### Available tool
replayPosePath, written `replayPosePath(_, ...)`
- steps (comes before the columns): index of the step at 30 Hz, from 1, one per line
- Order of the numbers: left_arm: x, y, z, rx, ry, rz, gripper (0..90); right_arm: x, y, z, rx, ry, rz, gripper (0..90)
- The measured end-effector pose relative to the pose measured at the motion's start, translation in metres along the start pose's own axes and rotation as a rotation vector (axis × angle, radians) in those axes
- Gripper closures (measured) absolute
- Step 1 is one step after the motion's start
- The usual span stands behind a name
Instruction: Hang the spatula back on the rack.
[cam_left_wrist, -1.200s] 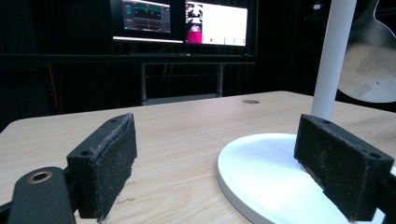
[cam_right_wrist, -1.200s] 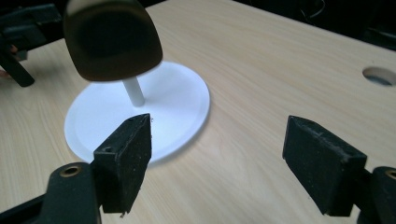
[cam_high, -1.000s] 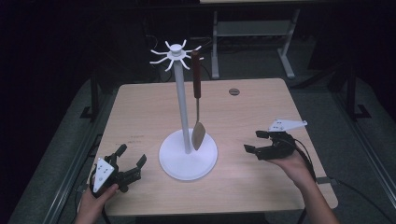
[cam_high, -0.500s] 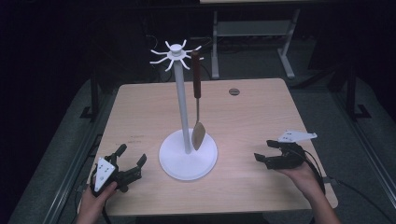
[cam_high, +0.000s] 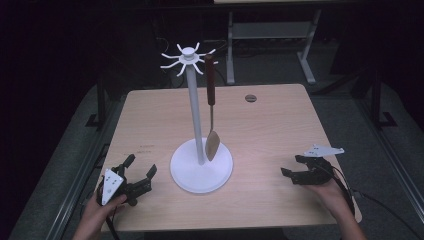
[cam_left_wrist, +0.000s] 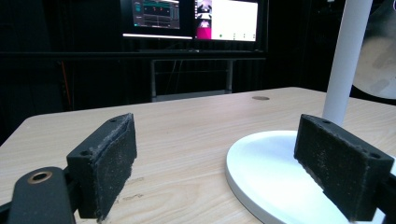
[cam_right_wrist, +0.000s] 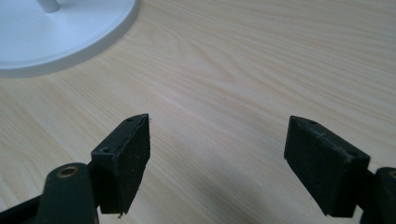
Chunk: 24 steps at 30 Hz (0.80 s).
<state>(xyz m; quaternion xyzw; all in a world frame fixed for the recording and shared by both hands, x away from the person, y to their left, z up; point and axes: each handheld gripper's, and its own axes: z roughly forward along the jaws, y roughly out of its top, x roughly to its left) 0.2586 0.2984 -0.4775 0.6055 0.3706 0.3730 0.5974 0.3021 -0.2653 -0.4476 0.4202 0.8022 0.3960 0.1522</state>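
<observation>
The room beyond the table (cam_high: 280, 115) is nearly black in the high view, so the frames and legs standing at the far side are only dim shapes. The spatula (cam_high: 210, 112) hangs from one hook of the white stand (cam_high: 200, 167); its dark handle is plain, but the join of handle and hook is too small to make out, and its blade hangs just beside the post above the round base. In the left gripper view the post runs off the top edge, the base is cut by the near right corner, and a pale blurred curve at the far right edge cannot be named with certainty. In the right gripper view a slice of the base sits at the far left.

The left gripper (cam_high: 139, 172), near the table's left front edge, is released, nothing between its jaws. The right gripper (cam_high: 292, 166), near the right front edge, is likewise released and empty, its jaws over bare wood.

Against the earlier pictures, the right gripper has dropped lower and drawn back toward the near right edge, farther from the stand. The left gripper has kept its place, and the spatula hangs as before.
</observation>
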Motion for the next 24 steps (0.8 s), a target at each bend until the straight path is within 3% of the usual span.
replayPosePath(6,-0.002,0.000,0.001,-0.003,0.015,0.015,12.7,-0.003,-0.005,0.002,0.026,-0.022,-0.001,21.9)
replayPosePath(10,-0.003,0.000,0.001,-0.012,0.022,-0.004,12.7,-0.005,-0.006,0.002,0.029,-0.026,0.007,21.9)
replayPosePath(24,0.000,0.000,0.000,0.000,-0.005,0.000,12.7,-0.012,-0.010,0.001,0.040,-0.045,0.022,20.0)
